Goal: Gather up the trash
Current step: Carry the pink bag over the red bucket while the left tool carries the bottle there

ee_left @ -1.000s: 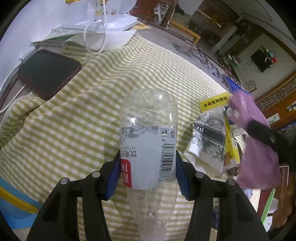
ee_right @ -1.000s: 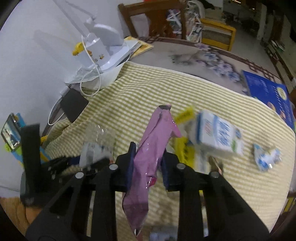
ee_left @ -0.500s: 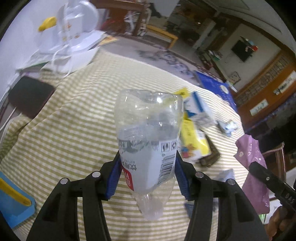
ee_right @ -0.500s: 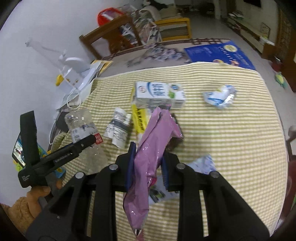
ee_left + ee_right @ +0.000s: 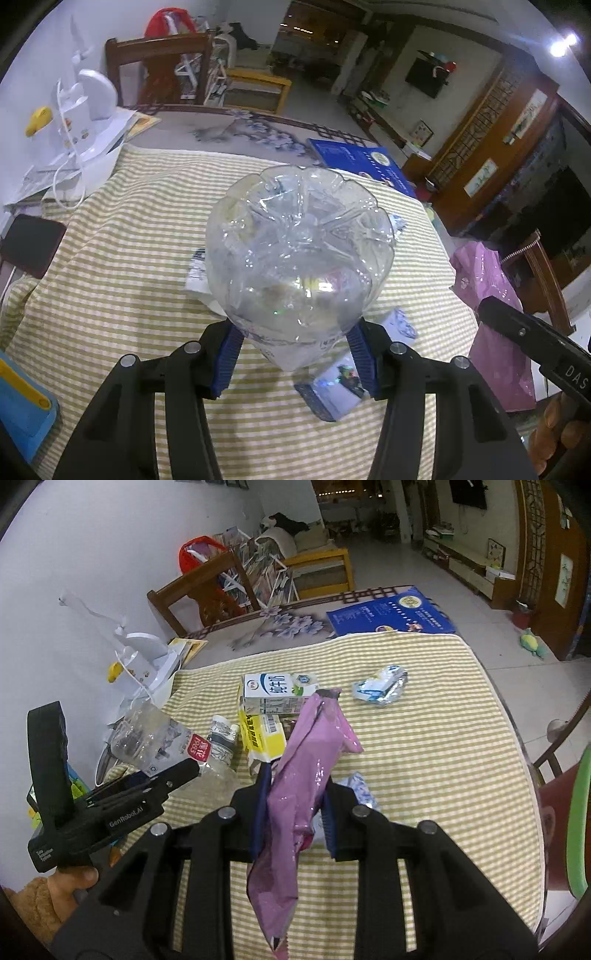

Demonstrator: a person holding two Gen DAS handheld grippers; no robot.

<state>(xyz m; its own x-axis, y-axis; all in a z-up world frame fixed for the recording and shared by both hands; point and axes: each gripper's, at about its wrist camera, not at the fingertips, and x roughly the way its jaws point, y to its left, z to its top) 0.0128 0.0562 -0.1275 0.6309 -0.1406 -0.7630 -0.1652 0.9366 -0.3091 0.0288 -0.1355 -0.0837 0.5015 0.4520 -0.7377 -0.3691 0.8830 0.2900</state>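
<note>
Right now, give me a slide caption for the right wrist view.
Right gripper clamps a purple wrapper above the striped tablecloth, milk carton behind.

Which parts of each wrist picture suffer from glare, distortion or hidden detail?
Left wrist view: the clear plastic bottle fills the centre, glinting and hiding the table behind; a ceiling lamp flares top right. Right wrist view: fisheye bends the striped cloth's edges; the shiny purple wrapper shows highlights.

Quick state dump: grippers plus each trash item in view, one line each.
Left gripper: shut on bottle.
Bottle: clear, off the table, base toward the camera.
Right gripper: shut on pink wrapper.
Pink wrapper: held, hanging limp.
Milk carton: lying on its side.
Foil wrapper: crumpled, on the cloth.
</note>
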